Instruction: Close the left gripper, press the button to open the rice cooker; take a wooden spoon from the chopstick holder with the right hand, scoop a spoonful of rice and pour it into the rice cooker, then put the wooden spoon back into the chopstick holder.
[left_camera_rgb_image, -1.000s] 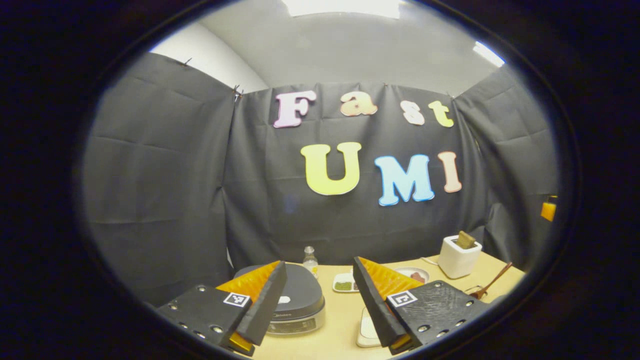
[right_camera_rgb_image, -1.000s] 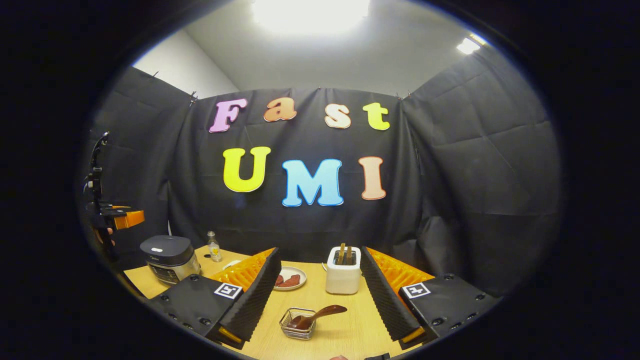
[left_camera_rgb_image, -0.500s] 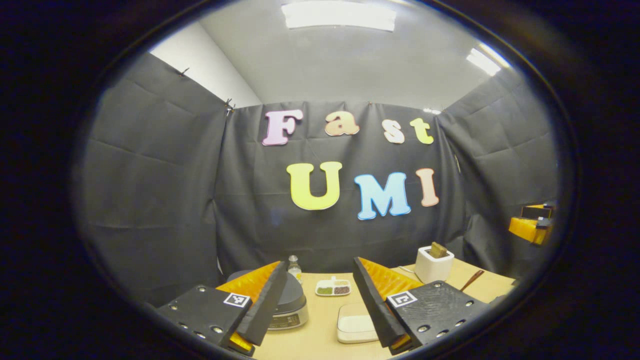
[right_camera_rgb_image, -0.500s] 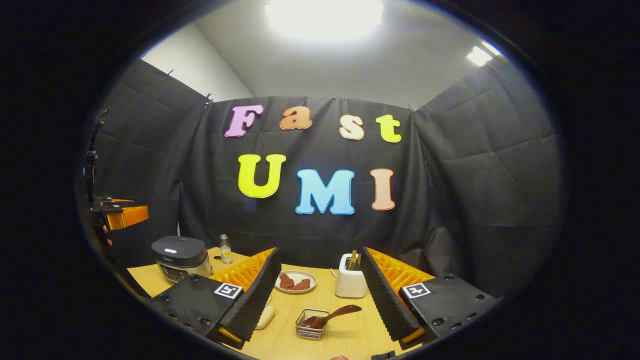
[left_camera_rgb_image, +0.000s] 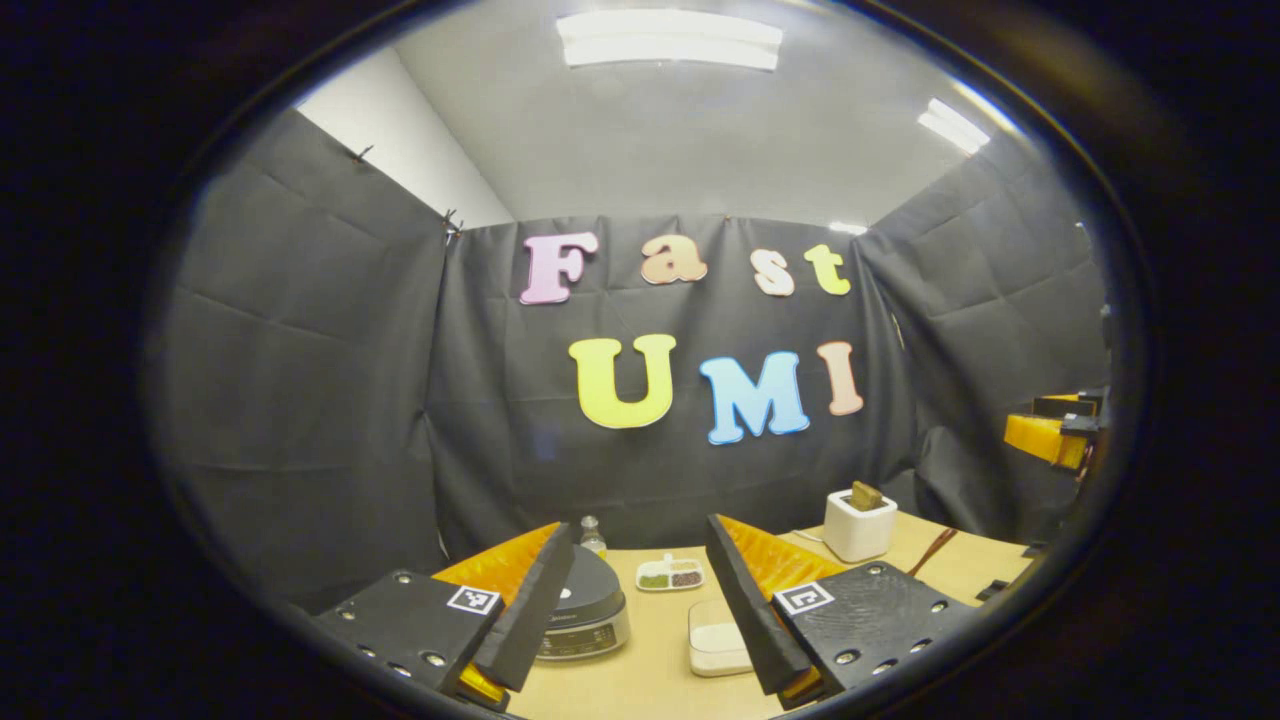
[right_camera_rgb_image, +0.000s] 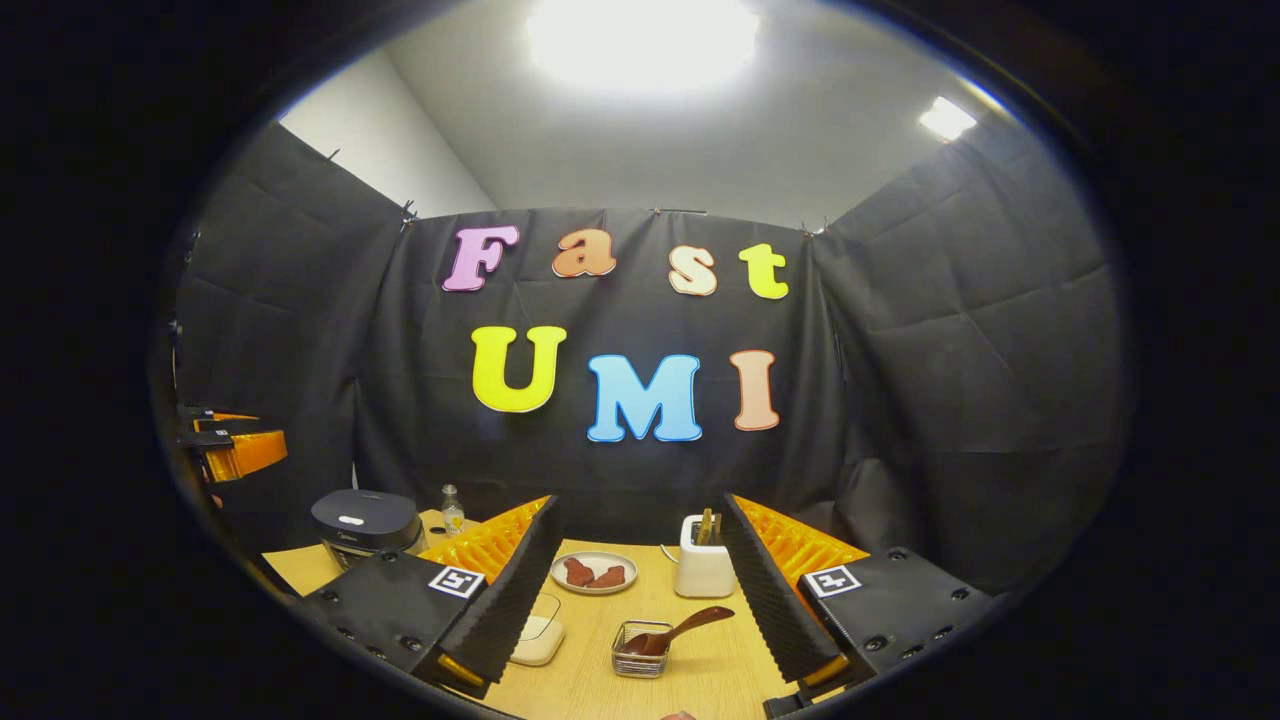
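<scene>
Grippers both spread: left gripper (left_camera_rgb_image: 635, 605) should pinch together first, then press down squarely on the cooker (left_camera_rgb_image: 585, 605) button; right gripper (right_camera_rgb_image: 640, 590) waits.

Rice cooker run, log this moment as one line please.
stage: before button press | left gripper: open, above table | right gripper: open, empty | cooker: lid shut | spoon: in wire basket

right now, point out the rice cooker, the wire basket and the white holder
rice cooker (right_camera_rgb_image: 365, 520): right gripper view, on its closed lid
wire basket (right_camera_rgb_image: 632, 664): right gripper view, on its front rim
white holder (right_camera_rgb_image: 702, 572): right gripper view, on its front wall
</scene>
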